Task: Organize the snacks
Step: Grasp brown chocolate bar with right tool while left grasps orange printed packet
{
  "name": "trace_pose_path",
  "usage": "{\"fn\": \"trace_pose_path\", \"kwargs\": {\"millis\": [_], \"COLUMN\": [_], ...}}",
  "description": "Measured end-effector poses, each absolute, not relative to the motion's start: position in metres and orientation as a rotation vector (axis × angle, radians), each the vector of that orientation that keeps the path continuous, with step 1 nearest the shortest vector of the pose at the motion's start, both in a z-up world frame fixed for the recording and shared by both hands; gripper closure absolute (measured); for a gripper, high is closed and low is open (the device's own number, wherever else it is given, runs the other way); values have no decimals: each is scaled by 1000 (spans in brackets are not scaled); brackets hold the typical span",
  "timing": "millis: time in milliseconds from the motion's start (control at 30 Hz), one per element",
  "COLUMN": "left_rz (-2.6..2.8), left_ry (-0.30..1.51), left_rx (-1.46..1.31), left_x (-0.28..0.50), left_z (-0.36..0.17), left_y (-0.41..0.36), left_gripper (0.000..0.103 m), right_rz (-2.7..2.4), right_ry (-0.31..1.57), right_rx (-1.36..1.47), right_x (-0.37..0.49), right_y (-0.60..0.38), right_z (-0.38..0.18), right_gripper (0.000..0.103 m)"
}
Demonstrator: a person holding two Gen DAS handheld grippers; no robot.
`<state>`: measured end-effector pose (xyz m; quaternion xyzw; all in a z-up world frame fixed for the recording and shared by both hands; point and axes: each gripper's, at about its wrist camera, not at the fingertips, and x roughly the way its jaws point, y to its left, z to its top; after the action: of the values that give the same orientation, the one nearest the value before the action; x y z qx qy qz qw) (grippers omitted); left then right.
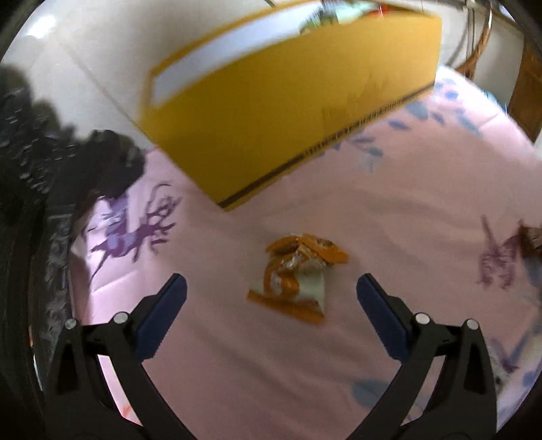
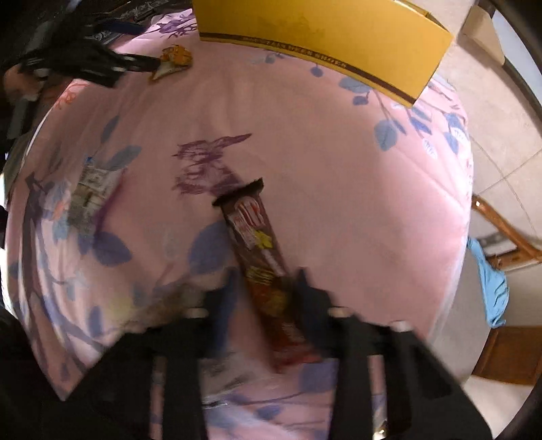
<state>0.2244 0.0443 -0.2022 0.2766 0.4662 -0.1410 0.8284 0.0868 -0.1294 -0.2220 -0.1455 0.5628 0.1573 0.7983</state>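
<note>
Pink floral bedspread (image 2: pixel 338 203) (butterflies printed), yellow box (image 2: pixel 321 30), tiled floor (image 2: pixel 501 142).

Home bedroom. Pink floral bedsheet (image 2: pixel 338 189) over mattress; tiled floor (image 2: pixel 501 149) at 3 o'clock; wooden furniture (image 2: pixel 508 233) beside bed; yellow cardboard box (image 1: pixel 288 111) at 12 o'clock.

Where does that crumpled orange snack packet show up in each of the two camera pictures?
Left wrist view: orange snack packet lies centre frame on the pink sheet, ahead of the open left gripper.
Right wrist view: orange snack packet sits far upper left, small.
Shared landmark: the yellow box, beyond the packet in both.
</note>
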Motion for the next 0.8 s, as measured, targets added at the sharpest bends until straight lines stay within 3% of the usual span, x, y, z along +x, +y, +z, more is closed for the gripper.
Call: {"fn": "trace_pose_path", "kwargs": {"millis": [100,367,467,533,633,800], "left_rz": [-321,-254,-276,-317,-282,-281], "left_ry": [983,989,1009,1034,1012,1043], "left_rx": [584,437,370,313,414,316], "left_x": [233,238,233,228,220,215], "left_z": [-216,-220,-219,-215,-215,-206], "left_y": [42,47,50,47,30,31], "left_gripper": [2,2,22,64,66,67], "right_rz": [302,248,240,233,225,198], "right_ry": [1200,1219,1218,1214,1200,1200], "right_rx": [-345,-109,-40,3,45,158], "right_x": [86,91,89,91,86,71], "right_y": [-118,-140,-152,-160,-166,-182], "right_z": [-221,-221,-222,-223,-223,-218], "right_gripper": [75,77,77,77,77,77]}}
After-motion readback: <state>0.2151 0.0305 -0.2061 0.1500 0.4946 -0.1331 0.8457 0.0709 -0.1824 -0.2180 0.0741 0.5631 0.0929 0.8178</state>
